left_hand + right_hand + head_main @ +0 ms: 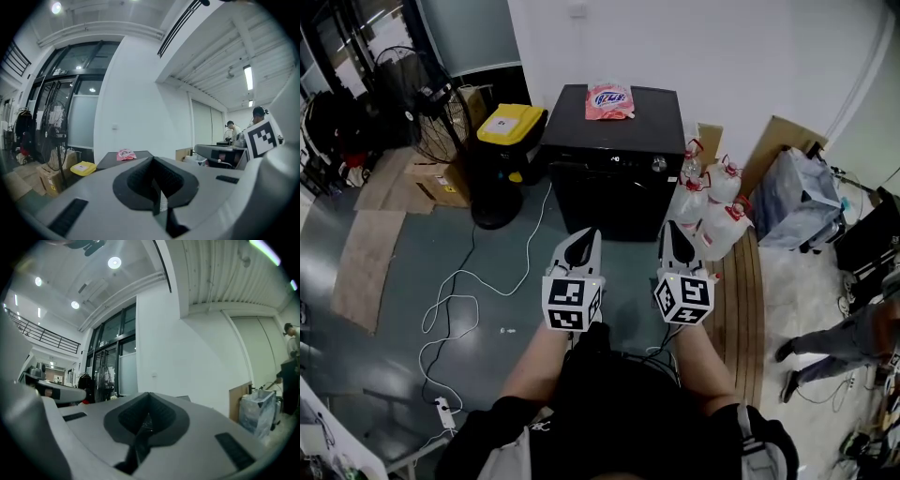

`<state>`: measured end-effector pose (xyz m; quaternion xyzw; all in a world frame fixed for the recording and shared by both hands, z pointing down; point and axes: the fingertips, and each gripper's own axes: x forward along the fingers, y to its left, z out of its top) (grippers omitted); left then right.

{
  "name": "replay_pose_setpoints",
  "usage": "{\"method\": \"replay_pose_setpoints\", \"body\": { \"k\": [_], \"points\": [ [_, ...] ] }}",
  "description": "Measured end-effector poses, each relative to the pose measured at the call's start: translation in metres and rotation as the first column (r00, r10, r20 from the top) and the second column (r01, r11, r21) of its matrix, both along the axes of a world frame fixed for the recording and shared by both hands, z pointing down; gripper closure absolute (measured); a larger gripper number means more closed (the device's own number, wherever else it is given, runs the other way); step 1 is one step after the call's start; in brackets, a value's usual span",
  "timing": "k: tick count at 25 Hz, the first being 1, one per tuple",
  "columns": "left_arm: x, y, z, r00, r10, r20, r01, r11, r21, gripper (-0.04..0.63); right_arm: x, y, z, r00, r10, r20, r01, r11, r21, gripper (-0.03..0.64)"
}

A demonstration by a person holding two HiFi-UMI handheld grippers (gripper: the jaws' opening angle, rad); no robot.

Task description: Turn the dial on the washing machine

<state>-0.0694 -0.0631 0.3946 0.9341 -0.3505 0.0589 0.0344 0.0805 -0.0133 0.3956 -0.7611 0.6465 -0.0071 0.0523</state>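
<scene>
The black washing machine (619,155) stands against the white wall, straight ahead of me. A small round dial (658,164) sits at the right of its front panel. A pink detergent bag (609,101) lies on its top, and the same bag (125,154) shows in the left gripper view. My left gripper (585,236) and right gripper (675,231) hang side by side in front of the machine, well short of it. Both are shut with nothing between their jaws, as the left gripper (153,185) and right gripper (146,420) views show.
A standing fan (427,103) and a yellow-lidded bin (508,127) are left of the machine. Several white jugs (712,202) stand at its right, beside a grey bag (802,202). A white cable (459,300) snakes over the floor. A person's legs (834,342) are at the right.
</scene>
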Motion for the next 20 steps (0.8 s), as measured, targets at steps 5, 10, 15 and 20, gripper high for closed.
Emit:
{"method": "replay_pose_setpoints", "body": {
  "k": [5, 10, 15, 20],
  "points": [
    [0.017, -0.051, 0.004, 1.0, 0.01, -0.017, -0.01, 1.0, -0.008, 0.583, 0.014, -0.046, 0.003, 1.0, 0.011, -0.026, -0.012, 1.0, -0.002, 0.615],
    [0.039, -0.111, 0.008, 0.999, 0.041, -0.02, -0.041, 0.999, -0.016, 0.583, 0.036, -0.102, 0.004, 0.999, 0.05, -0.019, -0.05, 0.999, -0.004, 0.615],
    [0.063, -0.169, 0.006, 0.996, 0.089, -0.025, -0.089, 0.996, -0.029, 0.583, 0.056, -0.152, 0.003, 0.995, 0.096, -0.016, -0.096, 0.995, -0.018, 0.615],
    [0.089, -0.214, 0.015, 0.989, 0.144, -0.026, -0.145, 0.988, -0.054, 0.583, 0.072, -0.194, 0.015, 0.991, 0.125, -0.04, -0.127, 0.99, -0.059, 0.615]
  ]
}}
